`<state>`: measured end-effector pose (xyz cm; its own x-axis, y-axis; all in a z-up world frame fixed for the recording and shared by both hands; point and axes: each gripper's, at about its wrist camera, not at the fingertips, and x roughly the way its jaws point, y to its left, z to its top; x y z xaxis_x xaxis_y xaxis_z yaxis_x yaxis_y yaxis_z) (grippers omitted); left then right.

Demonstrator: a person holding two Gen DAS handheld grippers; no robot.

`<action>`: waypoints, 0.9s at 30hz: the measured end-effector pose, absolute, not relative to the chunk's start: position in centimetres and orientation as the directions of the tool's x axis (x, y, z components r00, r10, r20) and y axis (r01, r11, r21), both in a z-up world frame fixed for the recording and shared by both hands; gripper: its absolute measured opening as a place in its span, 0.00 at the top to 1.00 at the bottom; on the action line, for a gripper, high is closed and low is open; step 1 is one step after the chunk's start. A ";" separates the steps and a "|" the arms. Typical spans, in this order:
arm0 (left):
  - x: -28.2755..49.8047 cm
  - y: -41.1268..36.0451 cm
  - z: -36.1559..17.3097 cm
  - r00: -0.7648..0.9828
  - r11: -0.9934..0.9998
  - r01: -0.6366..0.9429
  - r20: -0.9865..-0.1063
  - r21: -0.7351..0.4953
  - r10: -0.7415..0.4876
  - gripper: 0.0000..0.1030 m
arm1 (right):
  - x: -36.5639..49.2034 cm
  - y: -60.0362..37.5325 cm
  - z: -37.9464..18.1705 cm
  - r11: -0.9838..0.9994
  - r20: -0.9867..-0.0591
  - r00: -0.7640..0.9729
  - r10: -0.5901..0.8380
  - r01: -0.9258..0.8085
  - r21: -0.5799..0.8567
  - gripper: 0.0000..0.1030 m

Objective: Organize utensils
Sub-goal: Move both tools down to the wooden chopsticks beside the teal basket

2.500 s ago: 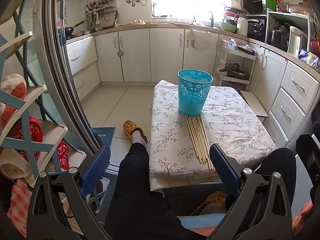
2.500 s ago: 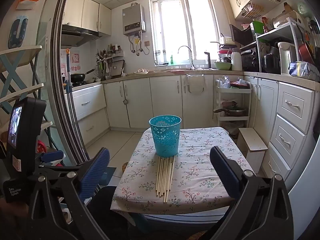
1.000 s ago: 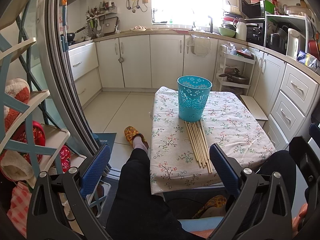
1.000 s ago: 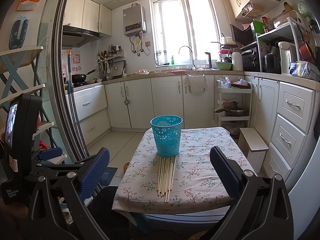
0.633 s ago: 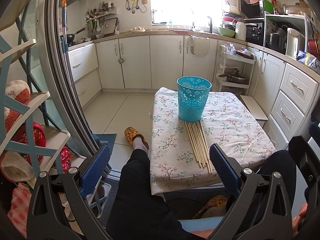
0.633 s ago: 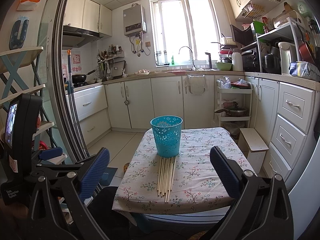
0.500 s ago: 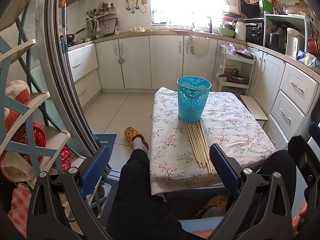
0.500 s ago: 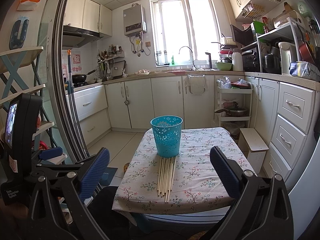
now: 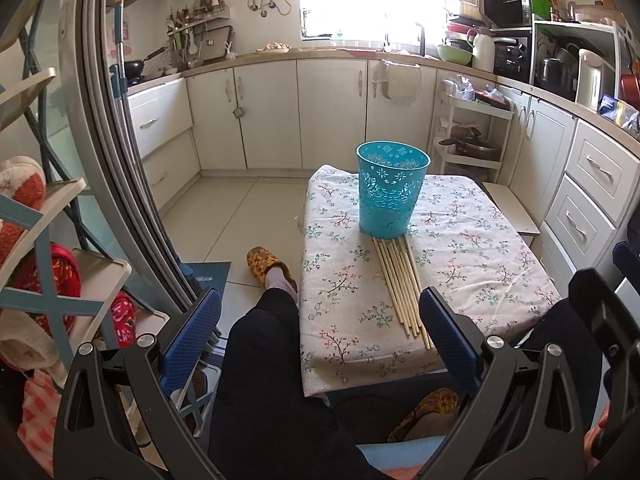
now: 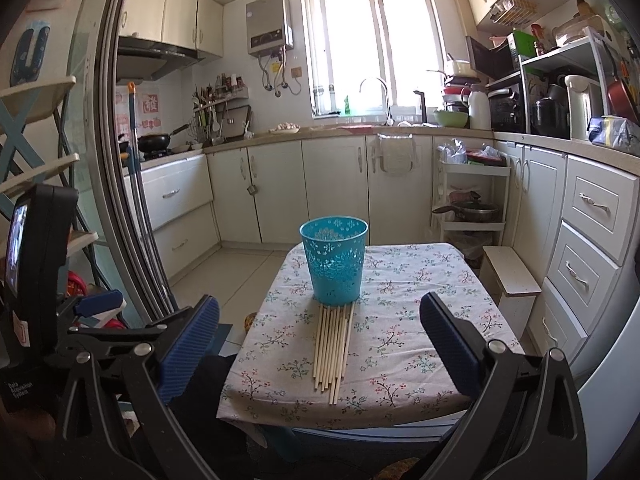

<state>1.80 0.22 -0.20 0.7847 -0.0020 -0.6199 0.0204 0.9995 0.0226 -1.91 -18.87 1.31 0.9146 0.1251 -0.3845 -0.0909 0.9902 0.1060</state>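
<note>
A bundle of several wooden chopsticks [image 9: 400, 284] lies flat on a small table with a floral cloth [image 9: 472, 264], their far ends against an upright teal perforated cup [image 9: 390, 190]. In the right wrist view the chopsticks [image 10: 334, 344] lie in front of the cup [image 10: 334, 266] on the table [image 10: 412, 344]. My left gripper [image 9: 320, 344] is open and empty, held short of the table's near edge. My right gripper [image 10: 320, 344] is open and empty, also held back from the table.
The person's legs in dark trousers [image 9: 264, 344] and a slippered foot [image 9: 266, 266] are left of the table. A shelf rack [image 9: 44, 264] stands at the left. White cabinets [image 9: 588, 184] and a low stool [image 10: 510, 270] are to the right.
The left wrist view has tilted up slightly since 2.5 s ago; the table sits a little lower and nearer. The right view is almost unchanged. Both grippers stay open.
</note>
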 end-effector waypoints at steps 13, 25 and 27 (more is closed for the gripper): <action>11.1 0.5 -6.1 0.700 1.000 0.016 -0.714 -0.010 -0.018 0.08 | 8.4 -20.2 -4.8 0.994 -0.548 0.830 0.104 -0.067 0.088 0.22; 19.4 -1.9 -12.5 0.590 0.997 0.033 -0.804 -0.067 -0.074 0.08 | 20.8 -21.2 -14.2 0.986 -0.729 0.666 0.159 -0.074 0.147 0.65; 20.6 -2.3 -13.4 0.571 0.997 0.031 -0.817 -0.068 -0.074 0.08 | 22.5 -21.6 -15.4 0.984 -0.748 0.642 0.167 -0.063 0.166 0.69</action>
